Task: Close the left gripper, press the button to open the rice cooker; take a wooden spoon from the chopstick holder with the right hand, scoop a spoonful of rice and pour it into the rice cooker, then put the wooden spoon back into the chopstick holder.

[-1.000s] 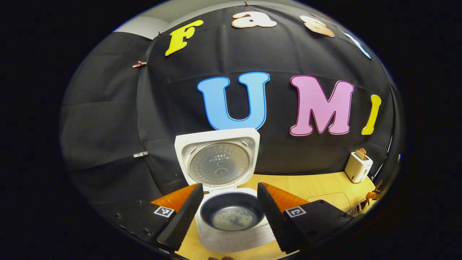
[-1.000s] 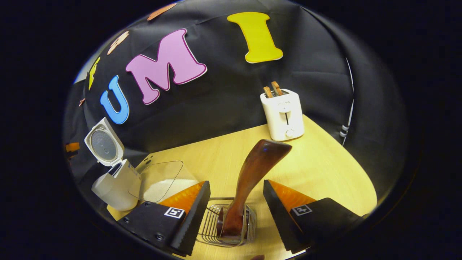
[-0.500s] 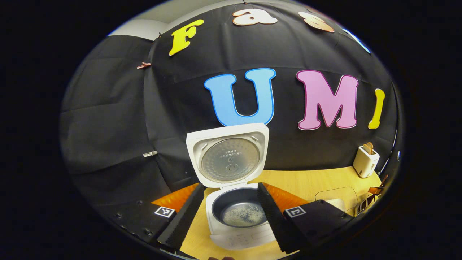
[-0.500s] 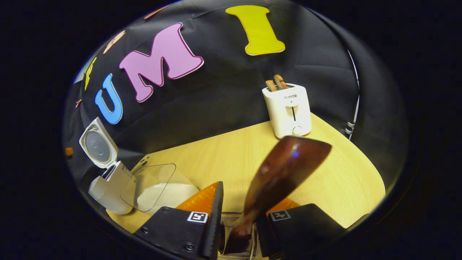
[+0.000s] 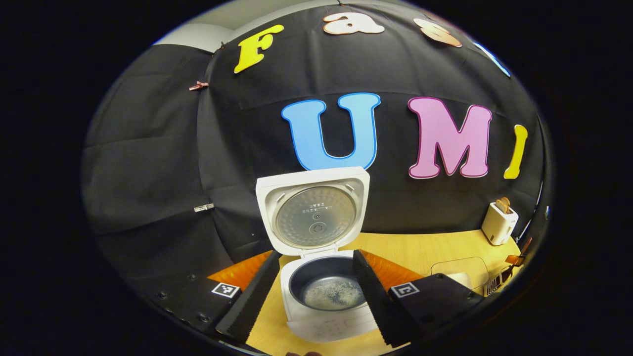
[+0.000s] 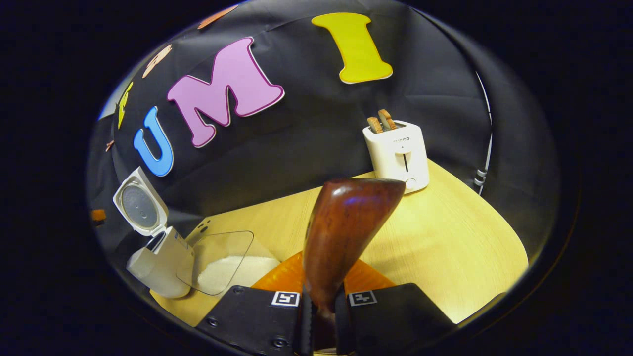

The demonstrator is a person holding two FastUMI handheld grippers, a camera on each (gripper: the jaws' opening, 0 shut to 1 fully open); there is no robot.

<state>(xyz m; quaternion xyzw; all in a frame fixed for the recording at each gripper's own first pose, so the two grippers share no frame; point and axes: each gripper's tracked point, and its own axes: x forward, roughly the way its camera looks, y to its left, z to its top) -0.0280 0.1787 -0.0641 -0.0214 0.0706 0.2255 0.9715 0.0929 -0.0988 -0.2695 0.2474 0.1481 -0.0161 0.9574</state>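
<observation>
The white rice cooker (image 5: 326, 316) stands with its lid (image 5: 314, 215) raised, and a thin layer of rice lies in its dark pot (image 5: 329, 291). My left gripper (image 5: 315, 254) is open just in front of it, one finger on each side of the pot and touching nothing. In the right gripper view, my right gripper (image 6: 322, 296) is shut on the handle of the dark wooden spoon (image 6: 346, 217), whose bowl points up and away. The chopstick holder is hidden below the fingers. The cooker (image 6: 158, 262) sits far left in that view.
A clear container of white rice (image 6: 217, 262) stands on the wooden table (image 6: 445, 237) right of the cooker. A white toaster (image 6: 398, 153) with two slices is at the back by the black wall. Bare tabletop lies between the toaster and my right gripper.
My right gripper has gone from open around the spoon to shut on its handle, and the spoon now stands closer and more upright. The left gripper has shifted slightly and stays open.
</observation>
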